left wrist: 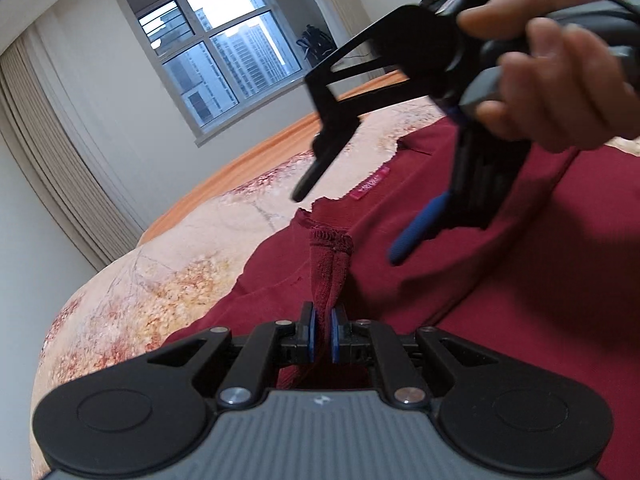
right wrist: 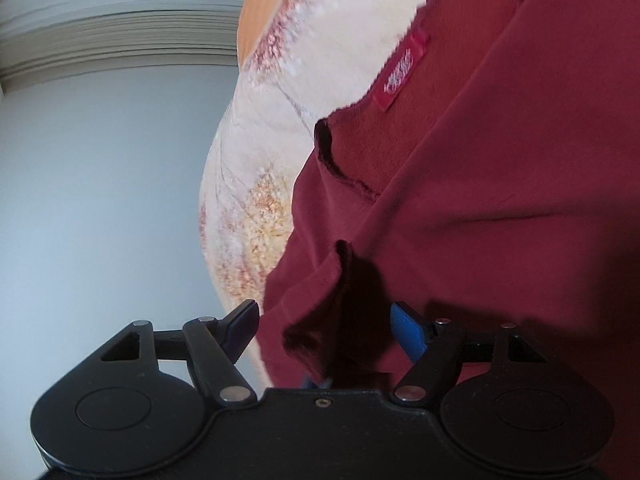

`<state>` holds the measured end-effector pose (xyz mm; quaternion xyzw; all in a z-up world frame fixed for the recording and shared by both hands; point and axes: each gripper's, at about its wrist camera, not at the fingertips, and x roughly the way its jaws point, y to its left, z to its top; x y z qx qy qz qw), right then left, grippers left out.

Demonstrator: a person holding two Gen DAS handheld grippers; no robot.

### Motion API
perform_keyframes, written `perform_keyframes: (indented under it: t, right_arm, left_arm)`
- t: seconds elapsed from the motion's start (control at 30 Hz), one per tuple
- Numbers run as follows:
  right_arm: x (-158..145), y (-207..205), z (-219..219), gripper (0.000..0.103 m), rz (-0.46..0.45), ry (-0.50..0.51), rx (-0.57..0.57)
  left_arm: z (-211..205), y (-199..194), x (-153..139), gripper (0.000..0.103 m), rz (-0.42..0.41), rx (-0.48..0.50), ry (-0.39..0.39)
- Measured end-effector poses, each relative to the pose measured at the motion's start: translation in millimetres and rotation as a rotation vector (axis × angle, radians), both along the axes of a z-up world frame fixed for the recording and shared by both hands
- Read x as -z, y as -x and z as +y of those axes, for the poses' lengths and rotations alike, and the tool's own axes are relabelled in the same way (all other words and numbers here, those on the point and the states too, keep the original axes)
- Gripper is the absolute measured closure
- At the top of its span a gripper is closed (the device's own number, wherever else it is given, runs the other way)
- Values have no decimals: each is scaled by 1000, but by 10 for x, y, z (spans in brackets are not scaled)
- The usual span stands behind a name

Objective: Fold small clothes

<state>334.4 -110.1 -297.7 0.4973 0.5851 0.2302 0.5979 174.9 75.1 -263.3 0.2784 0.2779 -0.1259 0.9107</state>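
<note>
Your dark red garment point(left wrist: 520, 280) lies spread on the floral bedspread point(left wrist: 180, 264) (label point(left wrist: 369, 187) at its neck edge). Your left gripper point(left wrist: 323, 334) pinches a ribbed cuff point(left wrist: 330, 264); your right gripper point(right wrist: 324, 328) gapes wide, a blurred fold seemingly between its fingers.

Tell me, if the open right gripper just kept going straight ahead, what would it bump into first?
Most likely the dark red garment. The right gripper has its fingers spread, and a raised fold of that cloth already sits between them, so it would probably meet fabric first; exact depth is unclear.
</note>
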Motion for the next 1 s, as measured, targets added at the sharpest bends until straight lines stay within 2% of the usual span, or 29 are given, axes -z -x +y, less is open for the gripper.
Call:
perform_keyframes:
  t: [0.07,0.13,0.2,0.27,0.3,0.37,0.4,0.47,0.53,0.63,0.7,0.8,0.93,1.0]
  right_arm:
    - [36,-37,53,34,10,1,-25]
    - [47,-63,126,57,6,16,-74]
    - [39,-71,188,68,-2,32,-107]
    - [1,-73,222,93,-43,49,-128]
    - [-38,-70,224,100,-73,68,-134]
    - [-109,-55,200,100,-118,76,-135]
    - [-157,-45,167,100,-149,79,-136]
    - [-278,-29,19,100,-201,80,-122]
    - [-406,-21,-238,100,-244,80,-80]
    - [-587,-5,-727,100,-314,131,-41]
    - [-624,14,-1062,100,-327,203,-13]
    - [-575,51,-1526,100,-296,291,44]
    - [-556,127,-1891,100,-292,372,87]
    - [-577,171,-2042,100,-295,377,132]
  left_arm:
    - [33,18,7,95,3,-1,9]
    - [54,38,-3,95,4,2,20]
    - [64,45,-3,95,4,14,22]
    - [75,49,-3,95,12,20,29]
    - [87,46,-4,95,19,19,33]
    - [141,33,-41,88,20,-1,51]
    - [180,31,-82,82,16,-23,71]
    - [297,21,-196,60,18,-72,131]
    - [461,15,-340,56,19,-119,210]
    - [804,-55,-534,44,54,-223,377]
    - [1034,-141,-584,43,77,-307,458]
    - [1347,-308,-553,43,134,-417,560]
    - [1526,-495,-374,43,225,-462,644]
    - [1543,-600,-270,43,264,-468,677]
